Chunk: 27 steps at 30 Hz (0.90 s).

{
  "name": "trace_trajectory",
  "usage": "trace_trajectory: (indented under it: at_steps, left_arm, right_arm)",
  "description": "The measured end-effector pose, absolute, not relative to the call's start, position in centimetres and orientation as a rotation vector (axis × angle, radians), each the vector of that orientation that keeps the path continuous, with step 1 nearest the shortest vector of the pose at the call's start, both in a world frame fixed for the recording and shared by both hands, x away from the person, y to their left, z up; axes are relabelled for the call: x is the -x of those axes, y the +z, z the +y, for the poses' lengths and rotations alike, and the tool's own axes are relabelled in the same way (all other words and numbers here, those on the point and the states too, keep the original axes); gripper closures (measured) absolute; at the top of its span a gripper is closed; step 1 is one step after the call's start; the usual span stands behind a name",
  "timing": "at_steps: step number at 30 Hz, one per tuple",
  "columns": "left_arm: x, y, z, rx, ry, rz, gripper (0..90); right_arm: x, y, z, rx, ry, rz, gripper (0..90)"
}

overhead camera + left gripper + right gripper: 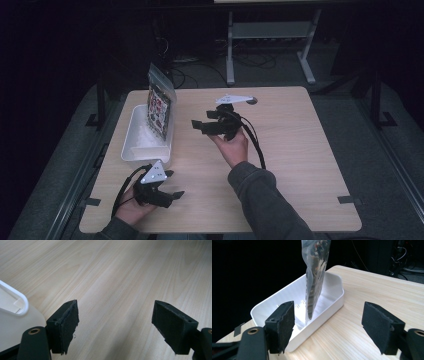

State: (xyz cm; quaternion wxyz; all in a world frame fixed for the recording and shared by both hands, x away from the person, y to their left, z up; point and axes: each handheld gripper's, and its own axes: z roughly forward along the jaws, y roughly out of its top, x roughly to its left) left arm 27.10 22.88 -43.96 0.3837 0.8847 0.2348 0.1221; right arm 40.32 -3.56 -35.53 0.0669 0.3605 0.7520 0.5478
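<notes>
Bag: a clear, shiny plastic bag with a red-and-dark printed filling (160, 102) stands upright in the tray, leaning on the tray's right-hand long wall in the high view; in the right gripper view the bag (315, 277) rises edge-on from the tray floor.
Tray: a white, shallow, round-cornered plastic tray (134, 145) sits at the left side of the table, its long side running away from the person; one white rounded corner (15, 296) appears beside the left jaw in the left gripper view.
Table: a light wood-grain square tabletop (300, 150) — pale boards under both grippers.
Left gripper: the black left gripper with a grey three-cornered plate (170, 184) is low at the table's near edge, just beside the tray's near end; jaws spread wide, nothing between them but bare wood.
Right gripper: the black right gripper (200, 125) is held above the table's middle, pointing left at the tray and bag, near but apart from them — jaws released and empty, the bag (315, 277) in line between them farther off.
</notes>
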Motion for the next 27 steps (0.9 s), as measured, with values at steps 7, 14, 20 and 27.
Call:
trace_trajectory:
  at_steps: [7, 14, 20, 27]
  left_arm:
    - [-27.1, -43.9, 22.9, -2.253, 0.307, 0.597, 20.7]
    - [-27.1, -44.0, 22.8, -2.25, 0.302, 0.6, 20.6]
    - [-27.1, -44.0, 22.8, -2.25, 0.302, 0.602, 20.5]
    - [-27.1, -44.0, 22.8, -2.247, 0.301, 0.604, 20.5]
  right_arm:
    - [-39.4, -35.8, -6.1, -1.101, 1.619, 2.274, 25.5]
    - [-38.8, -36.3, -8.6, -1.131, 1.609, 2.27, 25.3]
    - [-38.2, -36.7, -10.2, -1.145, 1.598, 2.277, 25.3]
    - [-37.5, -37.1, -12.1, -1.167, 1.581, 2.284, 25.2]
